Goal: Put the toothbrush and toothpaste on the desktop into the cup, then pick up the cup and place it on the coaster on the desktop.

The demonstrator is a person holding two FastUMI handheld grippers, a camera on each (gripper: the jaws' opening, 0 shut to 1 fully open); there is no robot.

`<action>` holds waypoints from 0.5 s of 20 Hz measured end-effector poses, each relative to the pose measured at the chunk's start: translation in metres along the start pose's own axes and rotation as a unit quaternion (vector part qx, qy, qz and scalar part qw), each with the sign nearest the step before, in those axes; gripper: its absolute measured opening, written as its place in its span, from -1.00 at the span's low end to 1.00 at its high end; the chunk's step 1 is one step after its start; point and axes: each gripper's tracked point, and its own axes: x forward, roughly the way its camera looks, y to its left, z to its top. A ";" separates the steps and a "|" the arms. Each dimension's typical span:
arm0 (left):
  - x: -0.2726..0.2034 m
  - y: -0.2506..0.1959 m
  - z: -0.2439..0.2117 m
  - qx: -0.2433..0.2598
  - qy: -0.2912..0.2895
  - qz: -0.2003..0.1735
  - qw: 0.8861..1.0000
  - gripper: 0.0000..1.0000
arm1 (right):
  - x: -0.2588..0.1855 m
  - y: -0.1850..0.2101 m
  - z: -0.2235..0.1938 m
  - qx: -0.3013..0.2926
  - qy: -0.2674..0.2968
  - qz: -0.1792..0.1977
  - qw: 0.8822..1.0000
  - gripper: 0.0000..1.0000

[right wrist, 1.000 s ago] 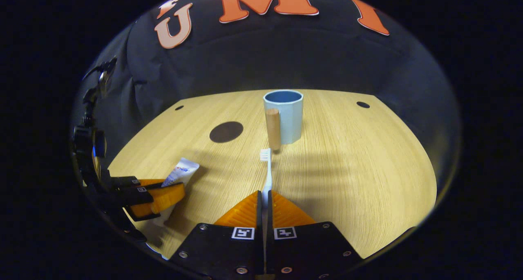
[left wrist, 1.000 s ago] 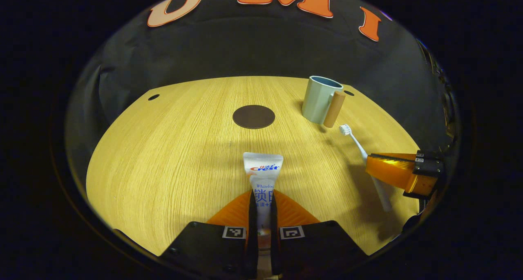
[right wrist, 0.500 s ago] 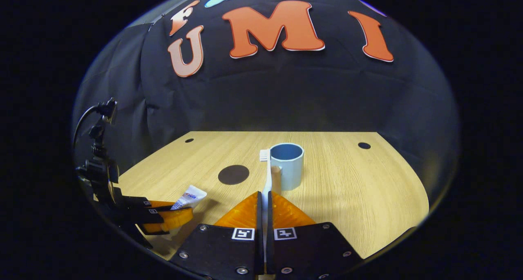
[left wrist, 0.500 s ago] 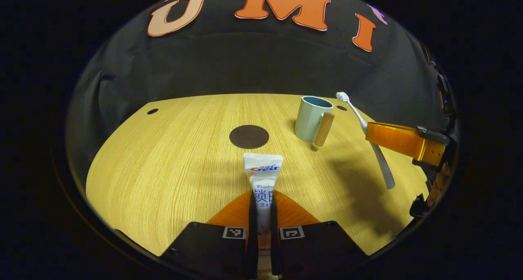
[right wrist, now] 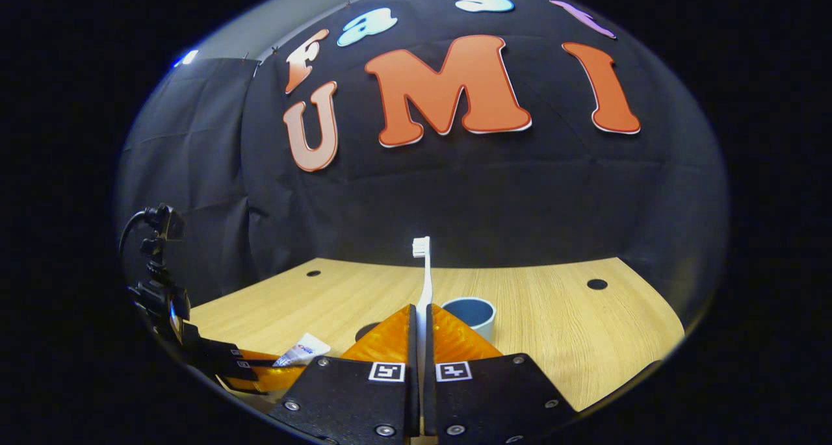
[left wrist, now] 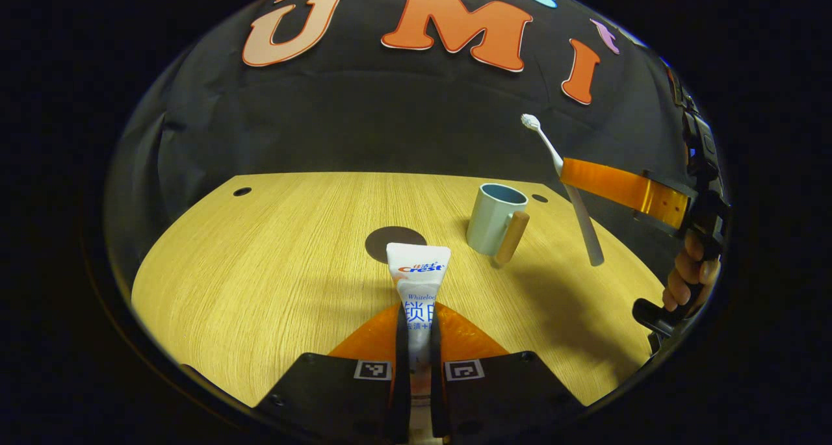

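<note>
Our left gripper [left wrist: 416,331] pinches the toothpaste [left wrist: 417,282]; our right gripper [right wrist: 421,331] clamps the toothbrush [right wrist: 424,282], with the cup [right wrist: 473,314] just beyond.

Toothpaste tube [left wrist: 417,282] lower end hidden between the left gripper's fingers [left wrist: 479,341], coaster [right wrist: 365,332] and cup [right wrist: 473,315] partly hidden behind the right gripper's fingers [right wrist: 389,341], toothbrush [right wrist: 424,289] handle buried between them

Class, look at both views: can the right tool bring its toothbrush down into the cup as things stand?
Probably yes. The right tool holds the toothbrush lifted above the table beside the cup, whose open mouth is empty, with nothing in between.
</note>
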 end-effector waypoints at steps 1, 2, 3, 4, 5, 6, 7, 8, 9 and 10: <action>-0.002 0.001 0.003 -0.001 -0.005 -0.001 1.000 -0.68 | 0.004 -0.001 0.004 0.002 -0.011 0.003 1.000 -0.94; -0.006 0.002 0.006 -0.002 -0.011 -0.003 1.000 -0.68 | 0.010 -0.001 0.008 0.006 -0.021 0.008 1.000 -0.94; -0.009 0.003 0.006 -0.002 -0.017 -0.004 1.000 -0.68 | 0.015 -0.001 0.010 0.012 -0.030 0.012 0.999 -0.94; -0.014 0.005 0.008 -0.003 -0.023 -0.006 1.000 -0.68 | 0.020 -0.002 0.014 0.019 -0.043 0.018 0.999 -0.94; -0.018 0.007 0.008 -0.004 -0.029 -0.008 1.000 -0.68 | 0.024 -0.003 0.020 0.028 -0.056 0.026 0.998 -0.94; -0.018 0.008 0.008 -0.004 -0.035 -0.008 0.999 -0.68 | 0.030 -0.003 0.025 0.038 -0.070 0.037 0.996 -0.94; -0.015 0.007 0.008 -0.004 -0.039 -0.008 0.999 -0.68 | 0.035 -0.004 0.028 0.046 -0.083 0.043 0.995 -0.94; -0.014 0.007 0.009 -0.005 -0.043 -0.008 0.999 -0.68 | 0.039 -0.007 0.030 0.050 -0.094 0.044 0.993 -0.94; -0.017 0.008 0.008 -0.007 -0.047 -0.008 0.999 -0.68 | 0.046 -0.013 0.032 0.054 -0.103 0.040 0.992 -0.94; -0.020 0.011 0.009 -0.010 -0.049 -0.008 0.999 -0.68 | 0.053 -0.019 0.033 0.056 -0.108 0.038 0.992 -0.94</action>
